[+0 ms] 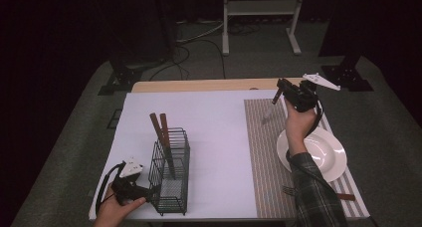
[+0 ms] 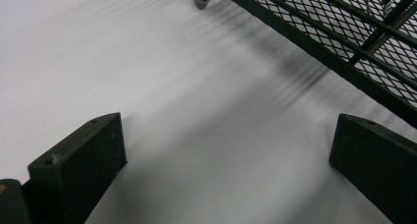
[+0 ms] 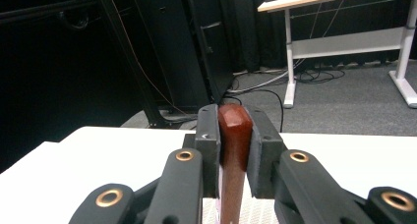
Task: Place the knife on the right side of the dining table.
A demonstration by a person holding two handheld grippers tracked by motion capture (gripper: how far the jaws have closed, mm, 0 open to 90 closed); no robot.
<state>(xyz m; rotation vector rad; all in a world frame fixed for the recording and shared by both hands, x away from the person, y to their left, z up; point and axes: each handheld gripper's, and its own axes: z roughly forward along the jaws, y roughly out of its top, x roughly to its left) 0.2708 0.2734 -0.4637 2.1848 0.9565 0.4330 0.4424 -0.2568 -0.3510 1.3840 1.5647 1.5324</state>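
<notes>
My right gripper (image 1: 280,87) is raised over the striped placemat (image 1: 263,157), shut on the red-brown wooden handle of a utensil (image 1: 272,105) whose pale metal end hangs down toward the mat. In the right gripper view the handle (image 3: 235,135) is pinched between the pads of the right gripper (image 3: 235,130). A black wire basket (image 1: 171,179) stands at the front left with two wooden-handled utensils (image 1: 161,132) upright in it. My left gripper (image 1: 152,191) rests low beside the basket's left side. Its jaws stand wide apart over bare white table in the left gripper view (image 2: 226,155), holding nothing.
A white plate (image 1: 328,155) lies on the placemat's right part, under the right forearm. A fork (image 1: 318,192) with a brown handle lies in front of the plate. The basket's mesh wall (image 2: 344,42) crosses the upper right of the left gripper view. A white desk frame (image 1: 261,18) stands beyond the table.
</notes>
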